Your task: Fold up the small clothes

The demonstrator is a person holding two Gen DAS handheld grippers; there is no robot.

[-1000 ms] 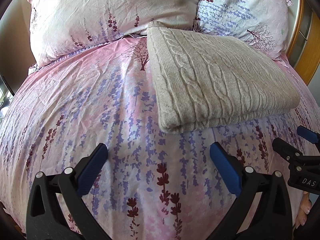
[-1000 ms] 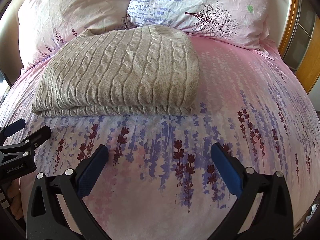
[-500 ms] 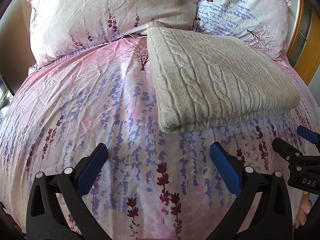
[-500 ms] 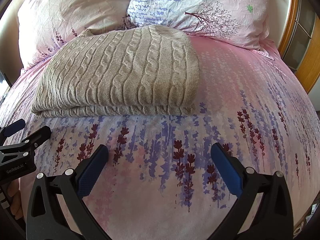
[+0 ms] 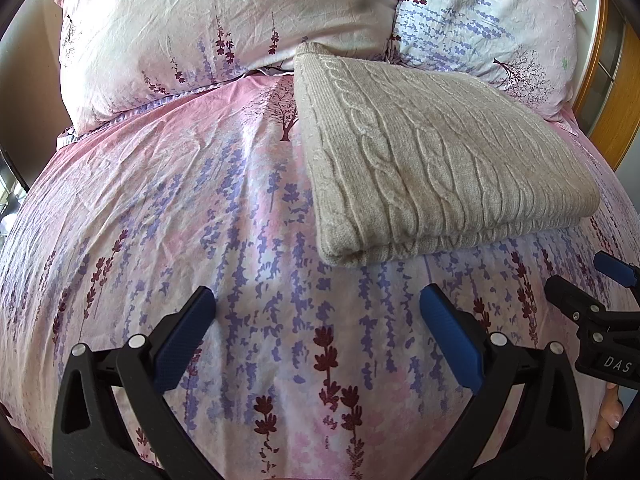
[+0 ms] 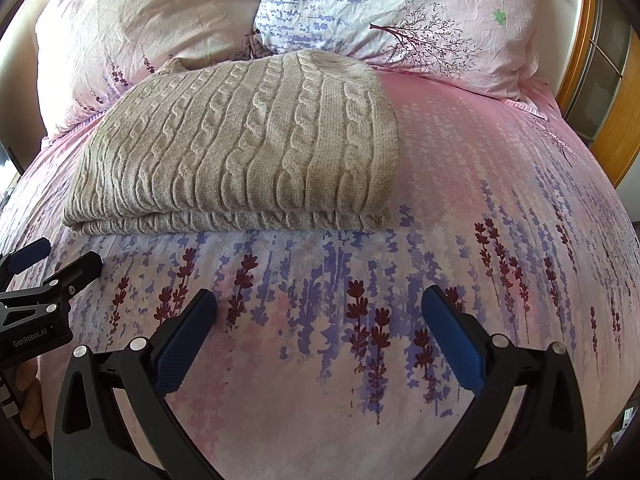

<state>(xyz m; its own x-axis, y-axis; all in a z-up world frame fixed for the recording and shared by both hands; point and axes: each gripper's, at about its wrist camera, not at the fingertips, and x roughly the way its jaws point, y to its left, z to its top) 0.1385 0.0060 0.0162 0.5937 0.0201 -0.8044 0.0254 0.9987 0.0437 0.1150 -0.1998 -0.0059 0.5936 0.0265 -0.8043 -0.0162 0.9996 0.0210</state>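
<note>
Sweater (image 5: pixel 432 160), folded on the duvet (image 5: pixel 160 200), runs lengthwise toward the pillows (image 5: pixel 224 20) beyond my wide-open, empty left gripper (image 5: pixel 318 332); from the right, my gripper (image 6: pixel 320 332) likewise gapes empty, clear of its near edge.

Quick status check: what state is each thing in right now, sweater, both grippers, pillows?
beige cable-knit sweater: folded, lying flat on the duvet, untouched.
left gripper: open, empty, short of the sweater.
right gripper: open, empty.
two pillows: propped behind the sweater.
duvet: spread, lightly creased.
</note>
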